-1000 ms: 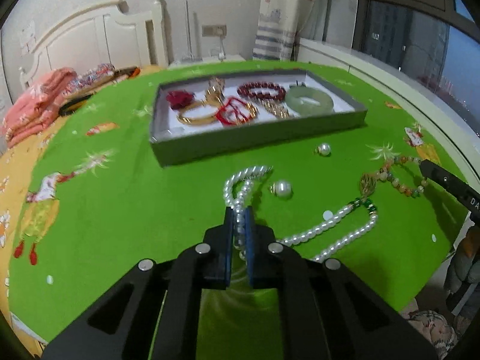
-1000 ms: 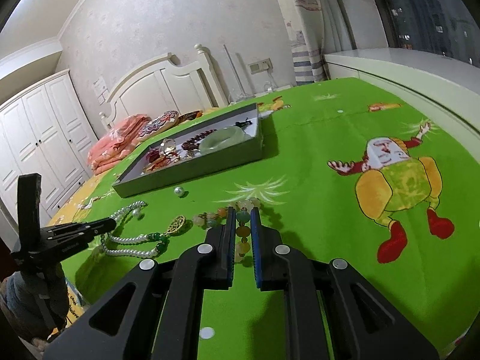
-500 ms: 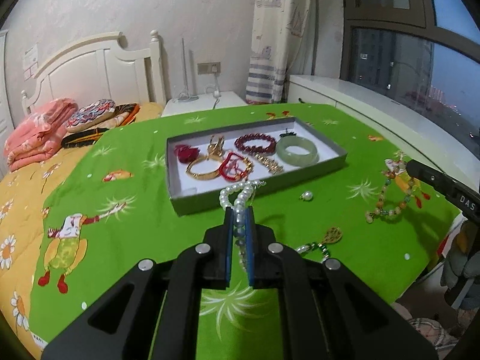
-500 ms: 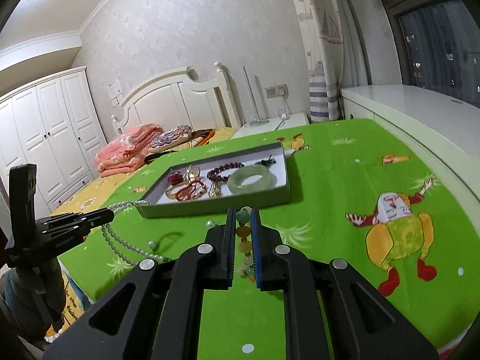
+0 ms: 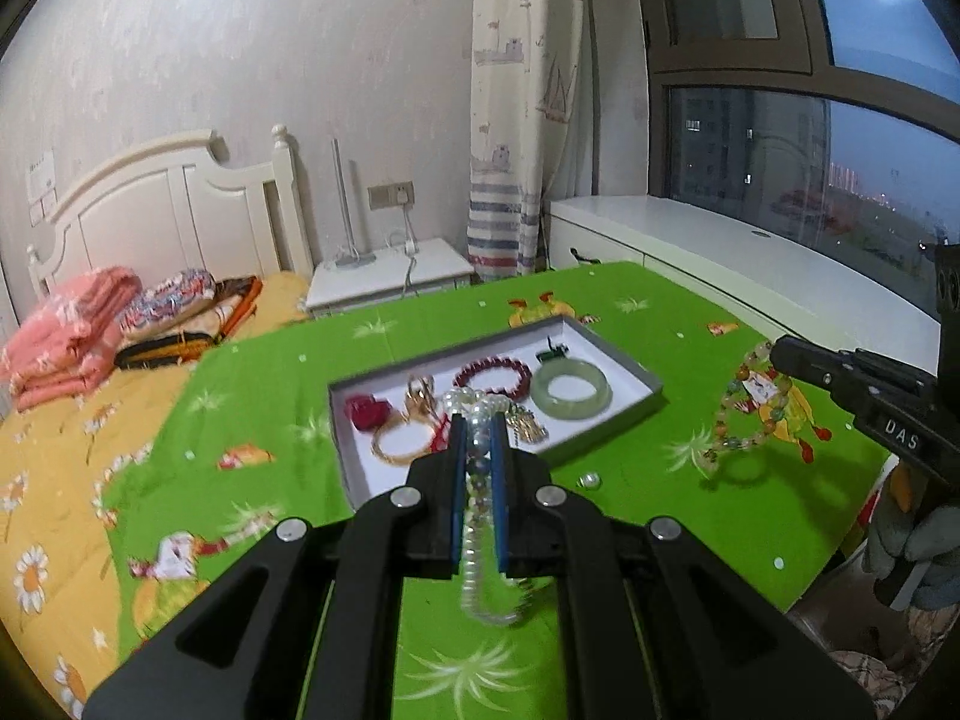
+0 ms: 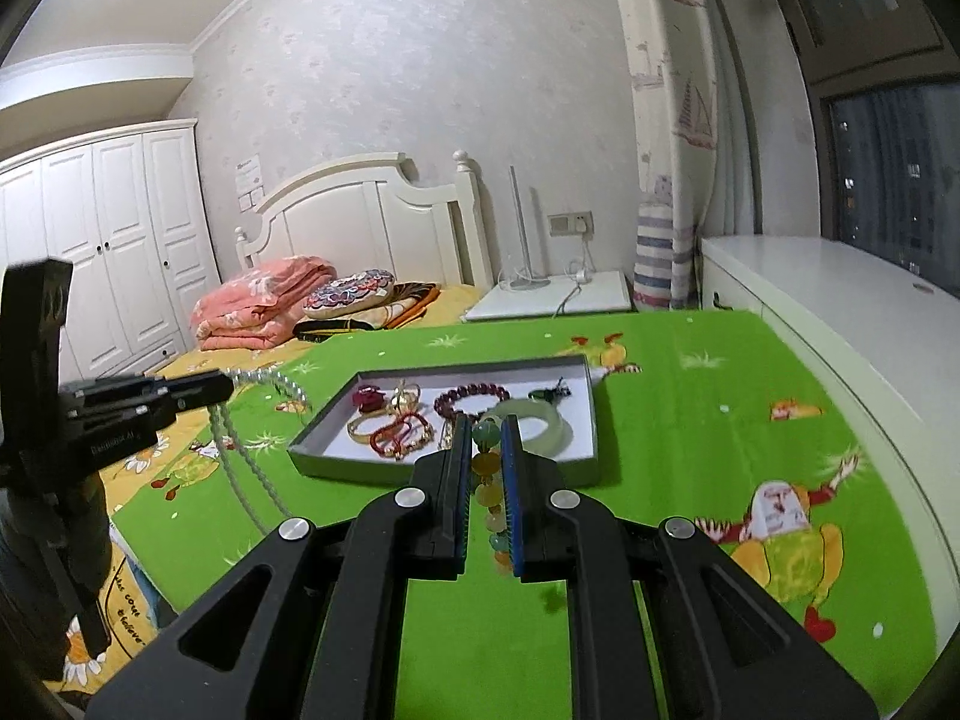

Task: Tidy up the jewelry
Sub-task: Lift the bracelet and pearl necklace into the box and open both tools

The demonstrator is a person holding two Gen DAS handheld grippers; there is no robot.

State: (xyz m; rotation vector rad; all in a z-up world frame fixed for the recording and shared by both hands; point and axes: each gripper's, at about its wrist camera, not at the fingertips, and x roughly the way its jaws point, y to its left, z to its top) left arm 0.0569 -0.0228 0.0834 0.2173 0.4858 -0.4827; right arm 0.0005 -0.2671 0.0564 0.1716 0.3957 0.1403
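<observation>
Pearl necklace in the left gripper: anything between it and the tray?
Nothing visible blocks the way. The left gripper holds the pearl necklace lifted above the green cloth, just short of the tray. The nearest tray spots already hold a gold bangle and a red cord bracelet.

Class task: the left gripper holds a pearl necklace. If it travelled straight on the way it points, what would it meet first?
Probably the grey tray, near the gold bangle and red cord; the left gripper looks raised, so depth is uncertain.

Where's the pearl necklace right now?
In the left wrist view the pearl necklace is pinched in the left gripper, dangling above the green cloth just short of the gray tray.
</observation>
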